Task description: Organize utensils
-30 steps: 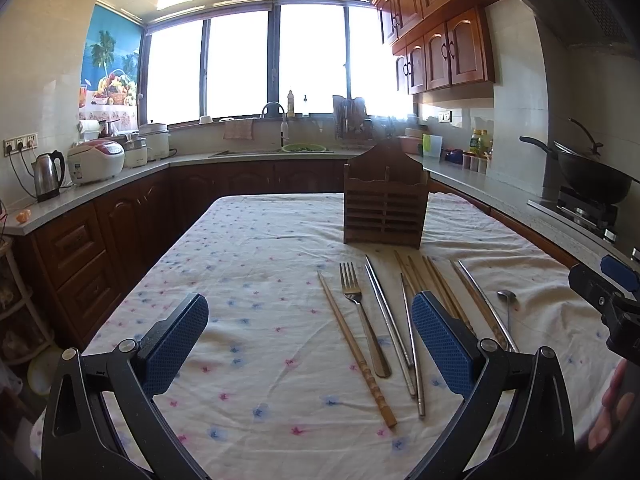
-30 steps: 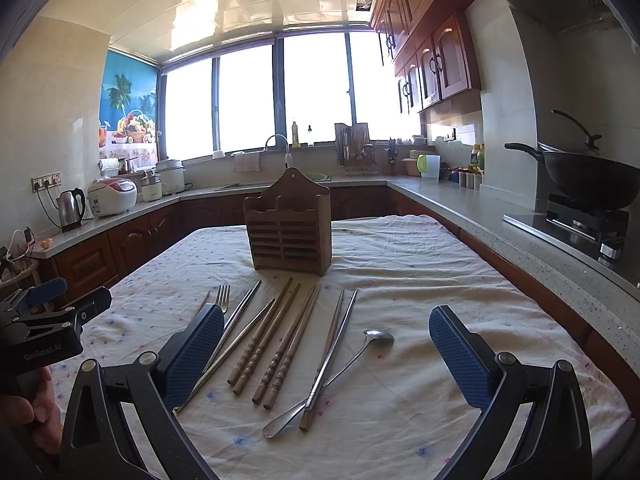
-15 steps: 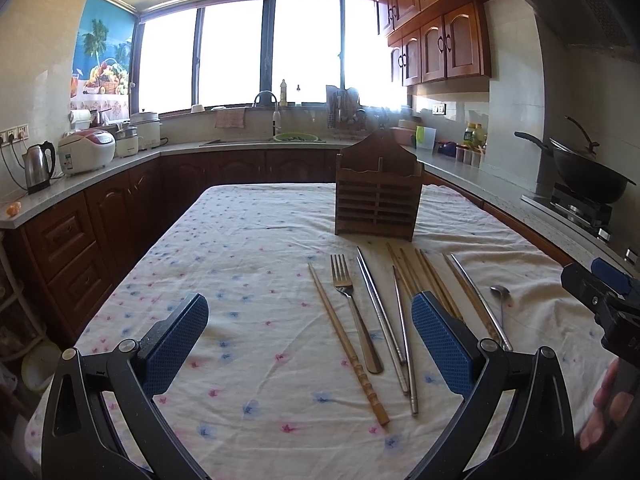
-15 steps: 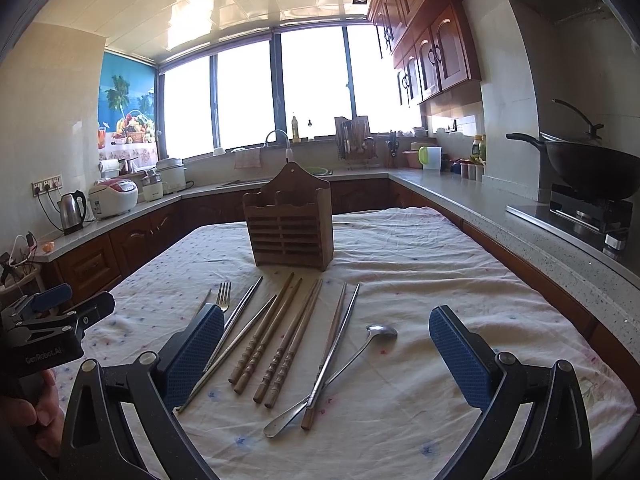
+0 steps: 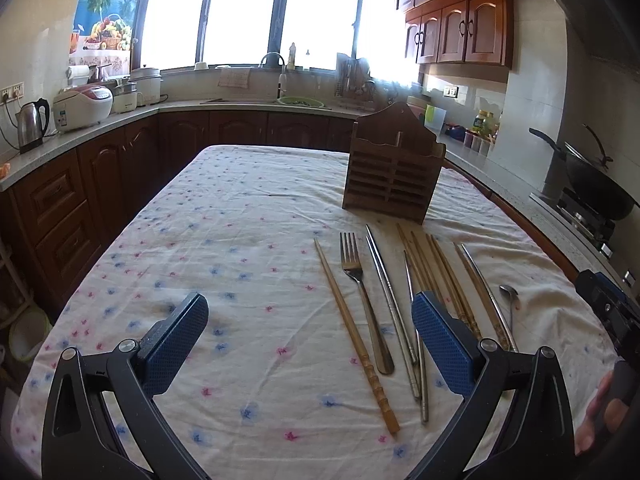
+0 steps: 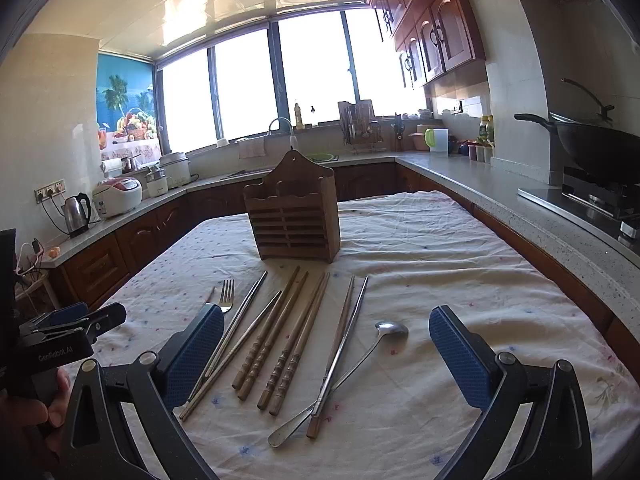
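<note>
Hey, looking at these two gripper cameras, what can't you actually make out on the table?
- Fork: handle hidden behind the right gripper's left finger, right wrist view.
- Wooden holder: compartment insides hidden by its slatted front, both views.
- Spoon: handle end hidden behind the left gripper's right finger, left wrist view.

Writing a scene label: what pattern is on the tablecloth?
White tablecloth with small scattered pink and blue flowers, clearest in the left wrist view.

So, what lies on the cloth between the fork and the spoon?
Only chopsticks, wooden and metal, between fork and spoon; right wrist view.
</note>
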